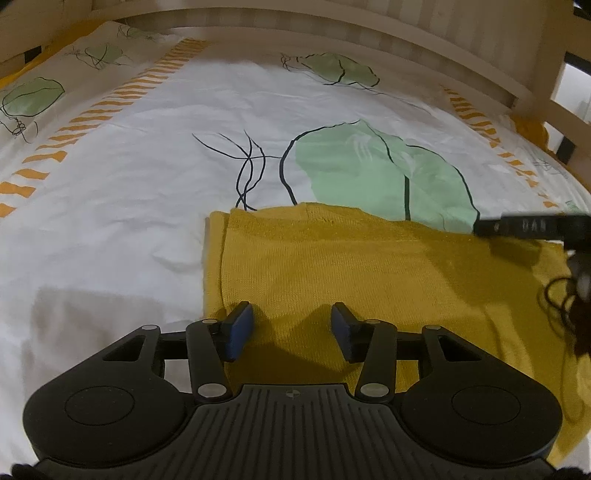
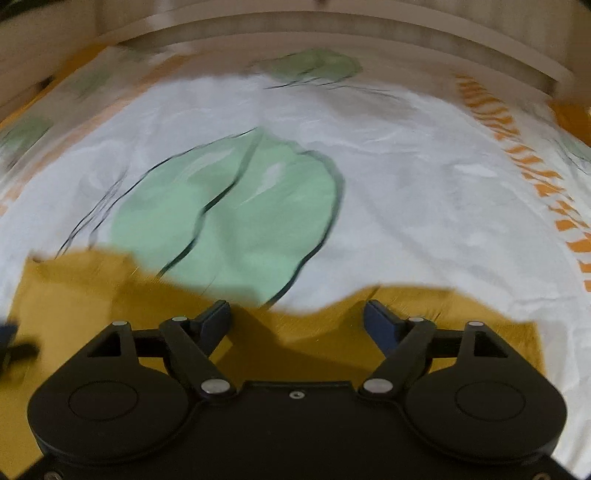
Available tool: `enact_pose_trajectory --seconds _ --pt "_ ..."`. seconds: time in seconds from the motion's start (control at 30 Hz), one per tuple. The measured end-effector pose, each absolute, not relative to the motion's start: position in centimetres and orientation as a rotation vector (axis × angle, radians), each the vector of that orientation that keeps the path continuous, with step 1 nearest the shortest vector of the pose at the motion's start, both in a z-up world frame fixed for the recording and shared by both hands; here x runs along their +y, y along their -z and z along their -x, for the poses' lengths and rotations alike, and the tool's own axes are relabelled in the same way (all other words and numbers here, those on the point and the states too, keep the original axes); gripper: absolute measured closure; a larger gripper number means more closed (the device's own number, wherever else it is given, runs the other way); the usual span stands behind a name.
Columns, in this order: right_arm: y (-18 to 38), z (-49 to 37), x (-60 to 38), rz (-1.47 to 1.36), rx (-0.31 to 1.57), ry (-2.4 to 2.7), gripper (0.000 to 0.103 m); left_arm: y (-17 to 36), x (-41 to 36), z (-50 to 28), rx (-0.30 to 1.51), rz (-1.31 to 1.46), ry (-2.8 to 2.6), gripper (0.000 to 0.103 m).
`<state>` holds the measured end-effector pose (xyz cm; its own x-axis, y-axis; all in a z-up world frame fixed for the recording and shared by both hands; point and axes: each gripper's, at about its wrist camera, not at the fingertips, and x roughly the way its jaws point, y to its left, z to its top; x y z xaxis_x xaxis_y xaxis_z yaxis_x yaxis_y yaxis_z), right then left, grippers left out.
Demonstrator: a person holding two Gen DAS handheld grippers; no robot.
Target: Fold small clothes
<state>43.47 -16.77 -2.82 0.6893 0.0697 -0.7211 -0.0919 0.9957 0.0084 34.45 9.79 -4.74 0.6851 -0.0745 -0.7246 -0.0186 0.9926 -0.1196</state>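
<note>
A mustard-yellow knit garment (image 1: 332, 266) lies folded flat on the white bedsheet (image 1: 147, 147). My left gripper (image 1: 291, 325) hovers open just above its near left part, jaws wide apart and empty. The right gripper shows as a dark bar (image 1: 532, 225) at the right edge of the left wrist view, over the garment's far right corner. In the blurred right wrist view the garment (image 2: 92, 295) lies below my right gripper (image 2: 297, 321), which is open and empty.
The sheet has green leaf prints (image 1: 380, 173) and orange striped bands (image 1: 85, 122). A wooden bed frame (image 1: 332, 26) curves round the far side and right. A dark tangle of cable (image 1: 572, 306) hangs at the right edge.
</note>
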Motion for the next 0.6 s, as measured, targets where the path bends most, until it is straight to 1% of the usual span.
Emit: enact_pose_trajectory --seconds 0.1,0.2,0.43,0.47,0.5,0.6 --pt "2.0 -43.4 -18.4 -0.039 0.783 -0.058 0.022 4.8 9.8 -34.4 0.816 0.117 0.035 0.057" --pt "1.3 -41.4 -19.7 -0.069 0.757 -0.073 0.022 4.7 9.7 -34.3 0.816 0.114 0.029 0.057" --pt "2.8 -35.5 -22.8 -0.023 0.781 -0.023 0.02 4.2 9.2 -33.4 0.829 0.098 0.01 0.057" --pt "3.0 -34.7 -23.4 -0.024 0.779 -0.016 0.017 4.2 9.3 -33.2 0.832 0.097 0.008 0.057" --pt "3.1 -33.9 -24.1 -0.029 0.779 -0.001 0.011 4.1 9.4 -33.0 0.835 0.097 0.004 0.057" --pt "3.1 -32.7 -26.2 -0.081 0.801 0.029 0.008 3.8 9.9 -32.1 0.851 0.1 -0.022 0.056"
